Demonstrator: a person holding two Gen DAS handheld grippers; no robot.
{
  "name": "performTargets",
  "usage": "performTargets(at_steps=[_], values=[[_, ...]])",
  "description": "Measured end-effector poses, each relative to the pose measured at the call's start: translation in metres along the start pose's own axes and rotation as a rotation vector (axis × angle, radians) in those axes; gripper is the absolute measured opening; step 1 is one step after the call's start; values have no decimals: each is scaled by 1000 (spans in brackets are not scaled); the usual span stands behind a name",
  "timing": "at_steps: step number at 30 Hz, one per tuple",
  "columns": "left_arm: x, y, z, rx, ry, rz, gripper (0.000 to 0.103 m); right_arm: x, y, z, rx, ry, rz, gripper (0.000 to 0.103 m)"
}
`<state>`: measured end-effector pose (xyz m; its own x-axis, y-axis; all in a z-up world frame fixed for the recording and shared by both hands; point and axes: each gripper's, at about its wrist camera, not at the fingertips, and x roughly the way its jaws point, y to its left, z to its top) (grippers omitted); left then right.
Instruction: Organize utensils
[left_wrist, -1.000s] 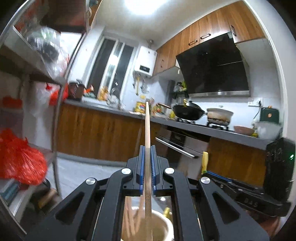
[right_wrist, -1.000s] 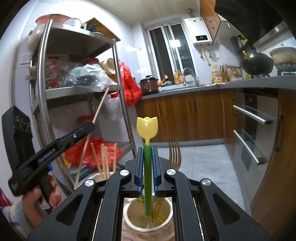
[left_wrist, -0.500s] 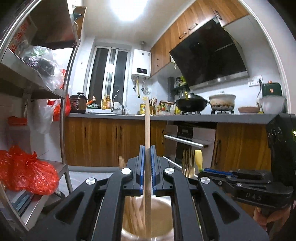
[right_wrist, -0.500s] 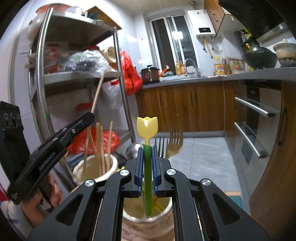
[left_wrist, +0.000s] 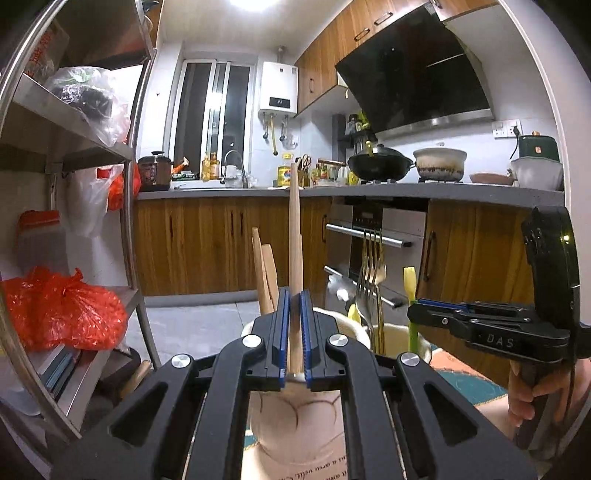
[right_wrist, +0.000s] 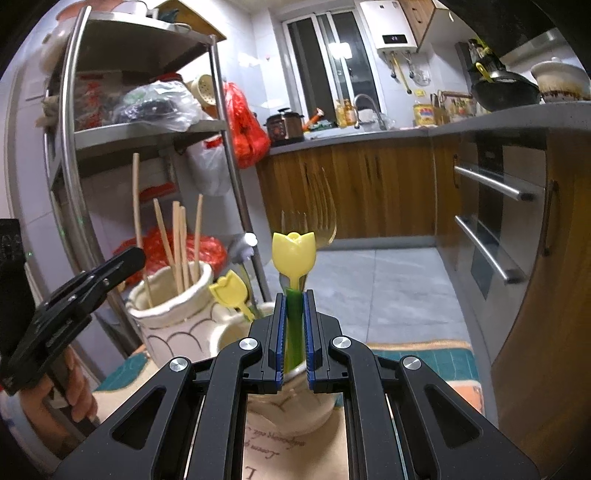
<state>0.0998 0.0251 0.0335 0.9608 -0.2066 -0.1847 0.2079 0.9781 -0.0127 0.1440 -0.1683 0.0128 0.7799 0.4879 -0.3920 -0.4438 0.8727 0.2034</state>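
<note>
While the left wrist camera looks across the kitchen toward the counter (left_wrist: 369, 192), the left gripper (left_wrist: 294, 332) pinches a wooden chopstick (left_wrist: 294, 240) between its blue pads, the stick standing nearly upright with its lower end down inside the cream holder (left_wrist: 295, 417) just below the fingers. Two more wooden sticks (left_wrist: 266, 269) lean out of that same holder, just left of the held one. To the right, a second cream holder (left_wrist: 391, 332) carries gold forks (left_wrist: 371, 273), tines up, and the right gripper (left_wrist: 417, 314) comes in from the right edge, closed on a green stem with a yellow top (only a sliver of it shows here). A metal shelf rack (left_wrist: 129, 184) with a red plastic bag (left_wrist: 62, 310) fills the left side.

From the right wrist camera, the right gripper (right_wrist: 294, 332) has its fingers pressed on the green stem of a tulip-topped utensil (right_wrist: 293, 254), the stem reaching down into the holder (right_wrist: 295, 402) directly beneath. A second tulip-topped utensil (right_wrist: 231, 290) leans in the same holder, and a gold fork (right_wrist: 325, 218) rises behind, blurred. To the left stands the chopstick holder (right_wrist: 173, 325) with several sticks, and the left gripper (right_wrist: 122, 264) reaches toward it, one tall chopstick (right_wrist: 136, 199) rising above its tip. Both holders sit on a printed mat (right_wrist: 417, 358).
</note>
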Motion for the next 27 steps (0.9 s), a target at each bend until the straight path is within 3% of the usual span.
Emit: performTargets(at_steps=[5,8,10,15,18,22,27], values=[[-4,0,-1,-5,23,13,7,7,-4,-6,19,49,-11,10],[-6,-1,-2,1,34,32,9,7,-5,-8,28,58,-10,25],[-11,-1,-2,2,39,41,19,2,-4,-9,35,58,-6,36],[-33,1,-6,-31,43,50,44,-18,-1,-15,33,55,-25,43],[-45,2,-12,-40,63,52,48,-33,-1,-23,24,63,-36,53],[-60,1,-20,-53,85,56,64,-50,2,-35,-8,67,-51,79],[-75,-6,-26,-46,90,59,81,-73,7,-44,-40,37,-59,91]])
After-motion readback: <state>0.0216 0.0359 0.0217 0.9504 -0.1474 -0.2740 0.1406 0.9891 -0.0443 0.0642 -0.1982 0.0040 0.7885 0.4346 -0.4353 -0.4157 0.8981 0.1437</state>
